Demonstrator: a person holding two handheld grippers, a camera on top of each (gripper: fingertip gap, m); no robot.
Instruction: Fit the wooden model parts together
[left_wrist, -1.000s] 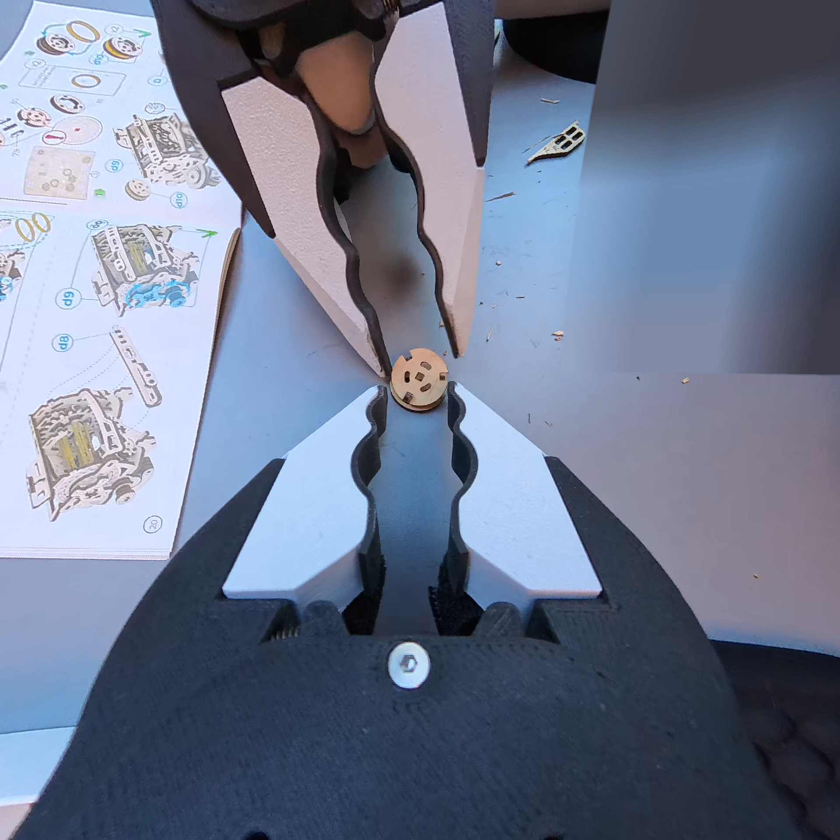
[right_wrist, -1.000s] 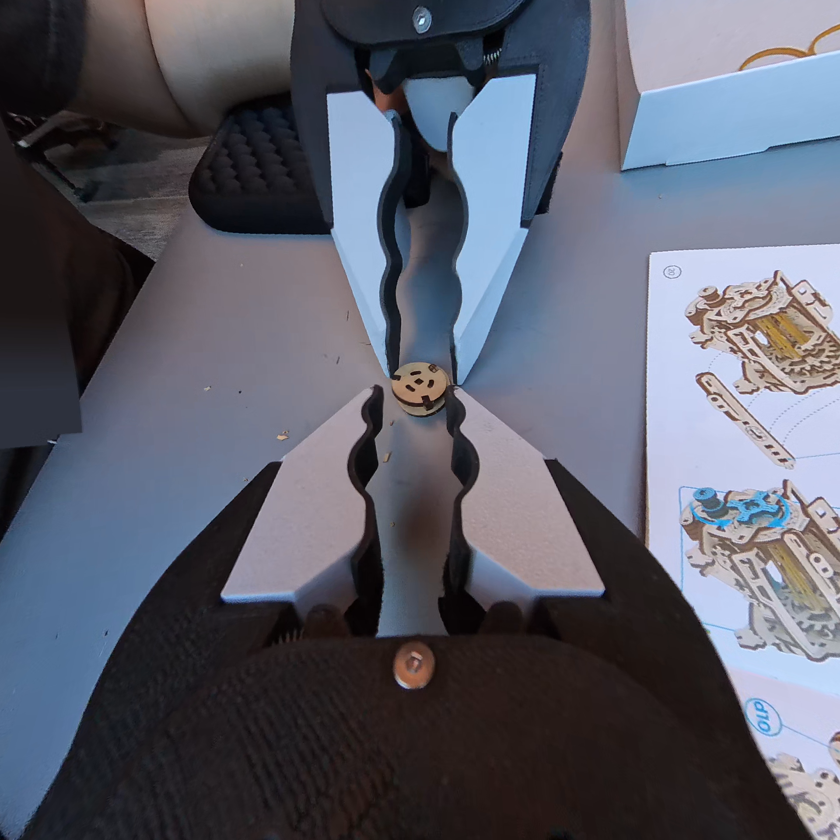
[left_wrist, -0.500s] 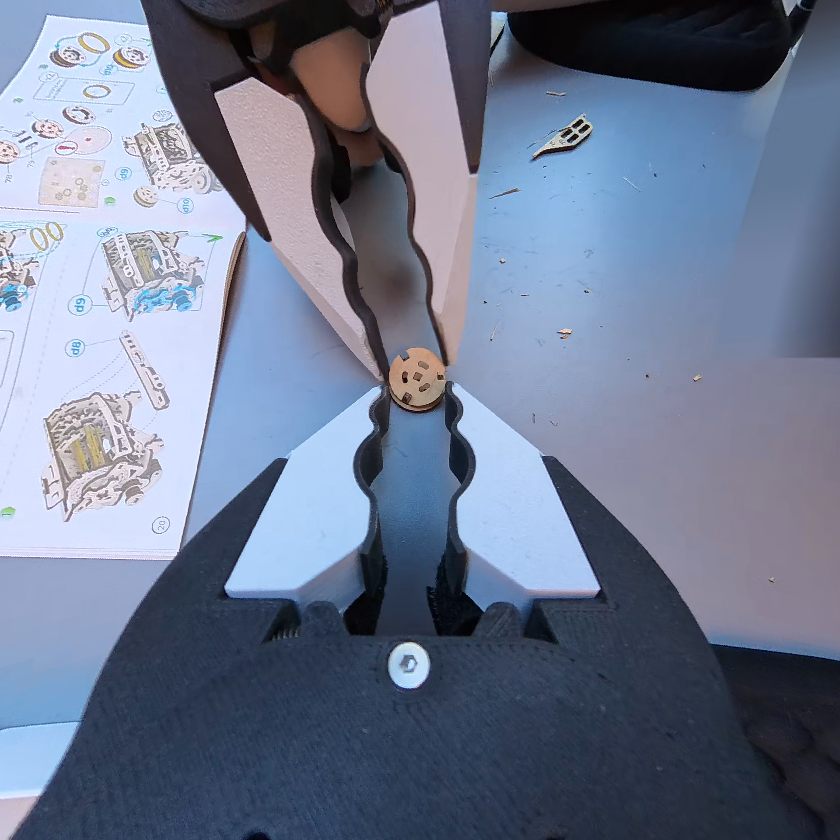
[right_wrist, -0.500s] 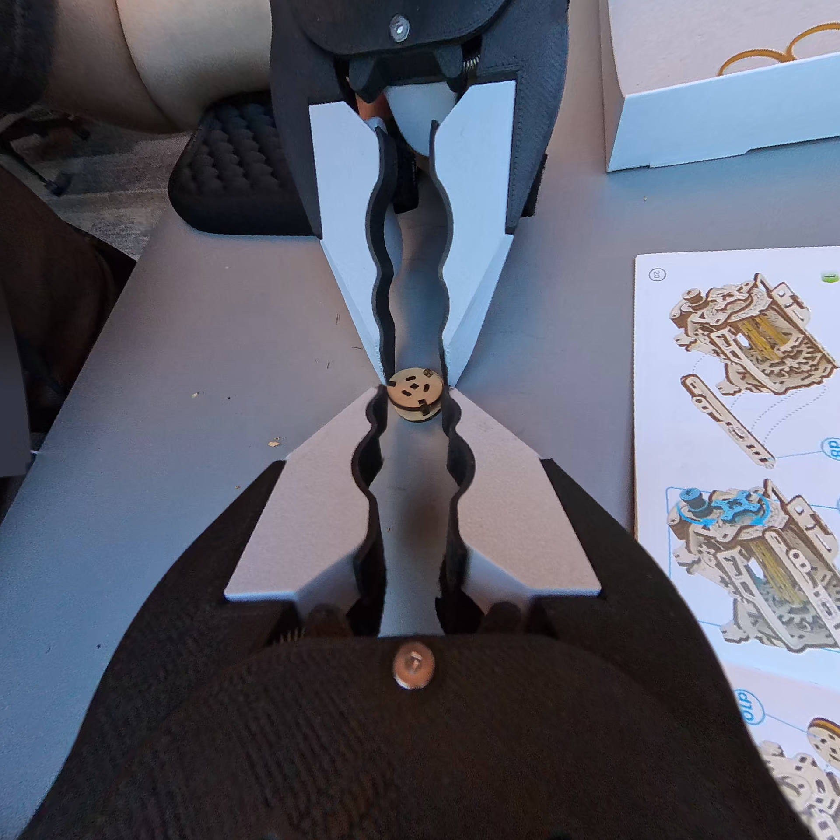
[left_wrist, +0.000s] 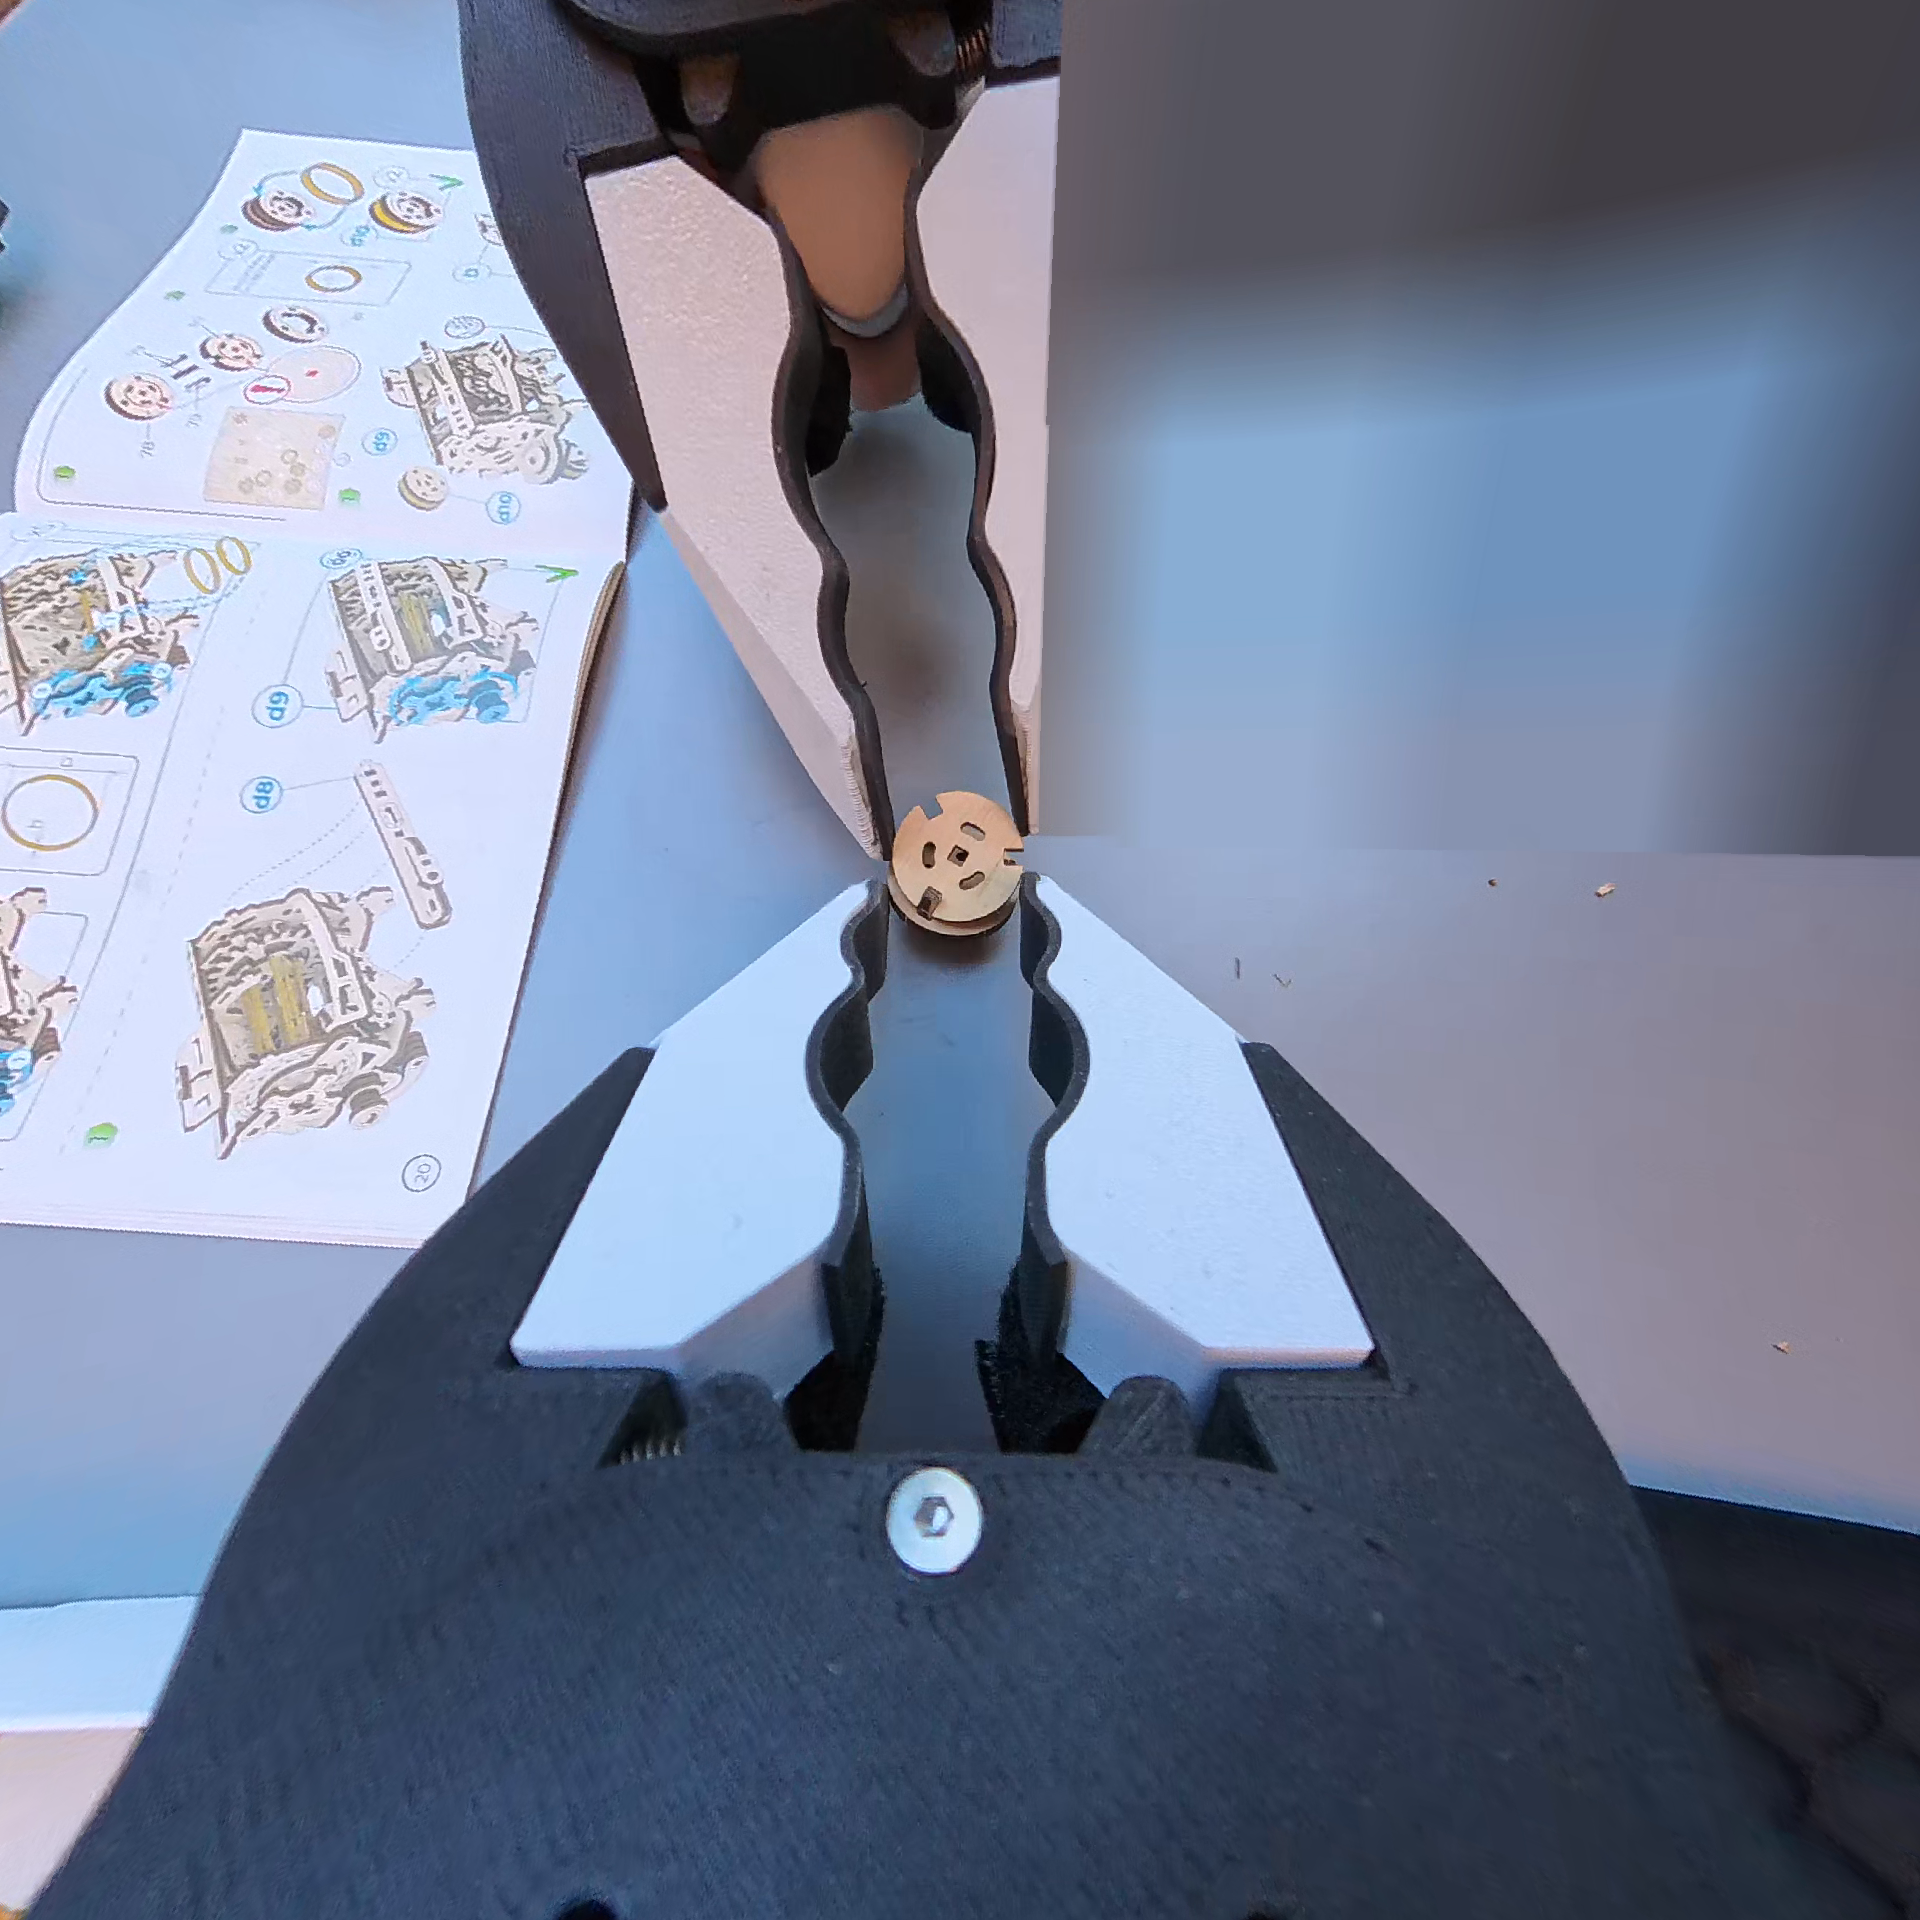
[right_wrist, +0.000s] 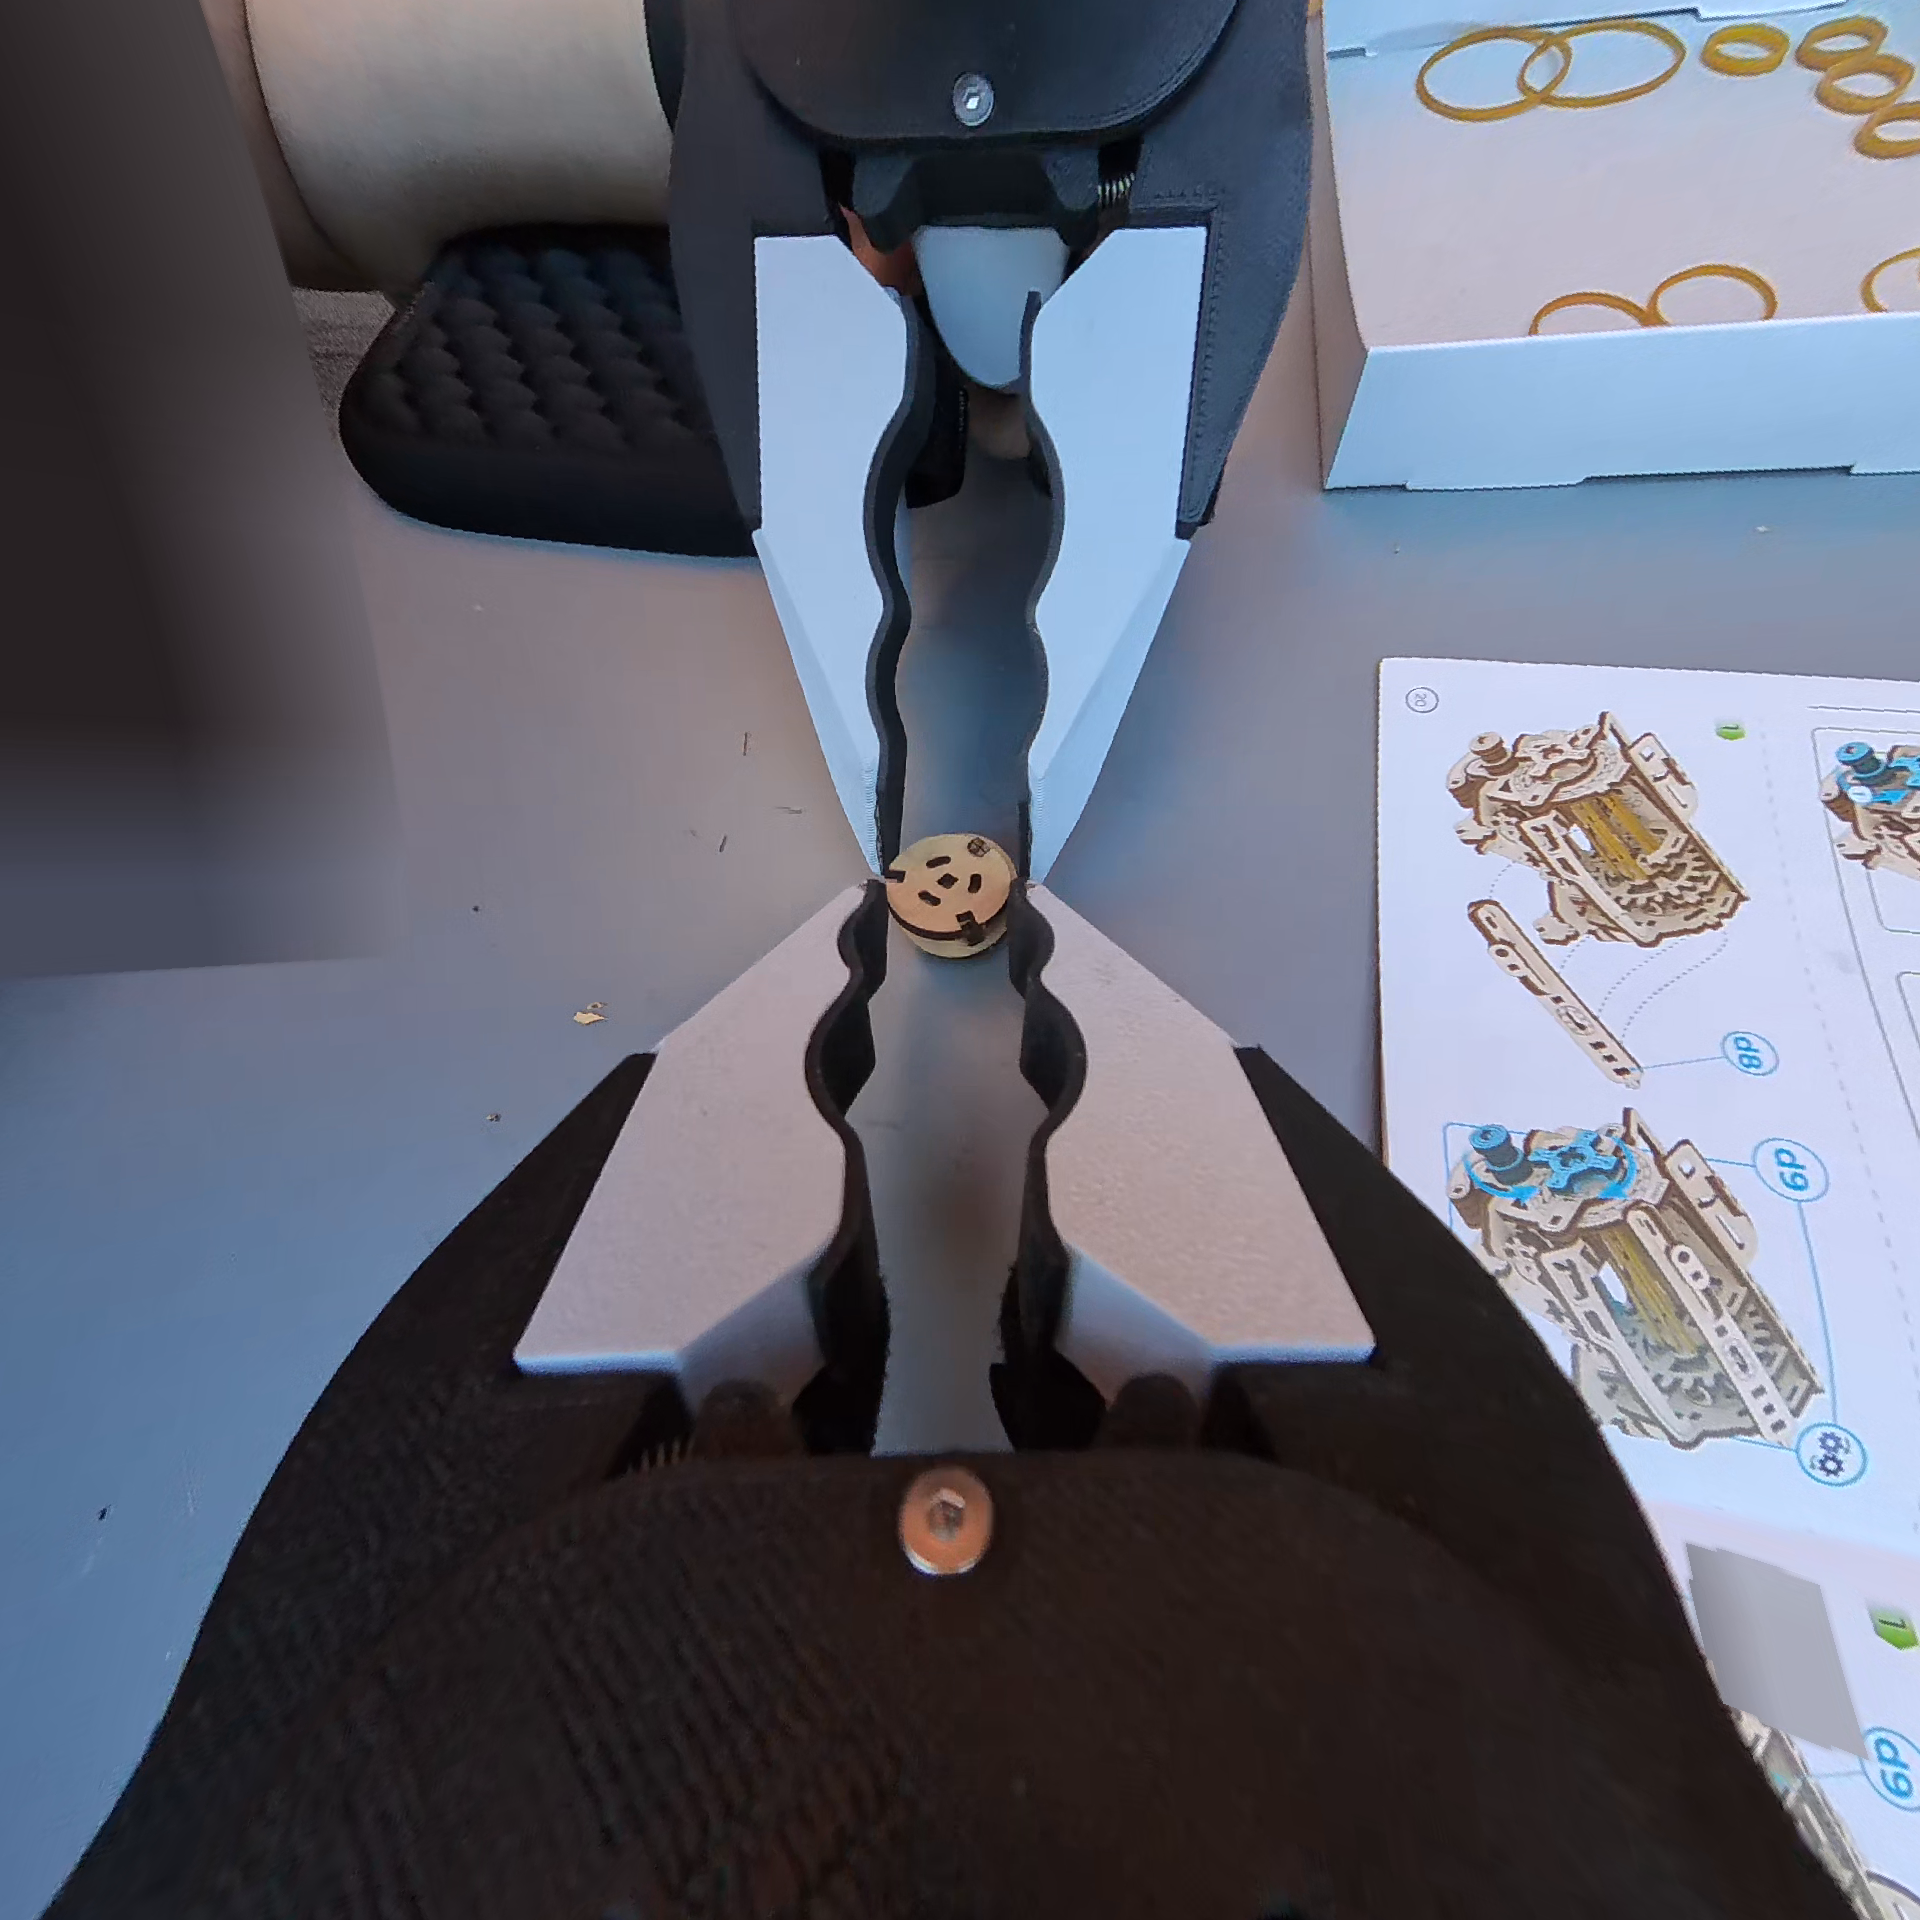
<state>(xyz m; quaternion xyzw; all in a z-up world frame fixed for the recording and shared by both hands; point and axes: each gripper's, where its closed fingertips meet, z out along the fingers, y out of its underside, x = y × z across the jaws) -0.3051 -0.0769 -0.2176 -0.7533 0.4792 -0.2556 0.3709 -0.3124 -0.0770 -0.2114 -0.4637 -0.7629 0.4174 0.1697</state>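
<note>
Left wrist view: the left gripper (left_wrist: 954, 902) has its fingertips closed on the near side of a small round wooden disc stack (left_wrist: 956, 864), two thin layers with a square centre hole, short curved slots and rim notches. The right gripper (left_wrist: 951, 821) reaches in from the far side and pinches the same piece at its tips. The piece is held above the grey table (left_wrist: 1455, 1091), at the centre of the view. An open instruction booklet (left_wrist: 260, 727) lies to the left. Compared with a second ago, the wood scrap at far right is now behind a blur patch and the booklet sits lower in view.

Right wrist view: the right gripper (right_wrist: 948, 914) clamps the disc stack (right_wrist: 951, 894) from the near side, the left gripper (right_wrist: 956, 831) from the far side. A white box (right_wrist: 1621, 416) with rubber bands (right_wrist: 1558, 62) stands at far right; more of its top shows than before. A black cushion (right_wrist: 530, 395) lies at far left.
</note>
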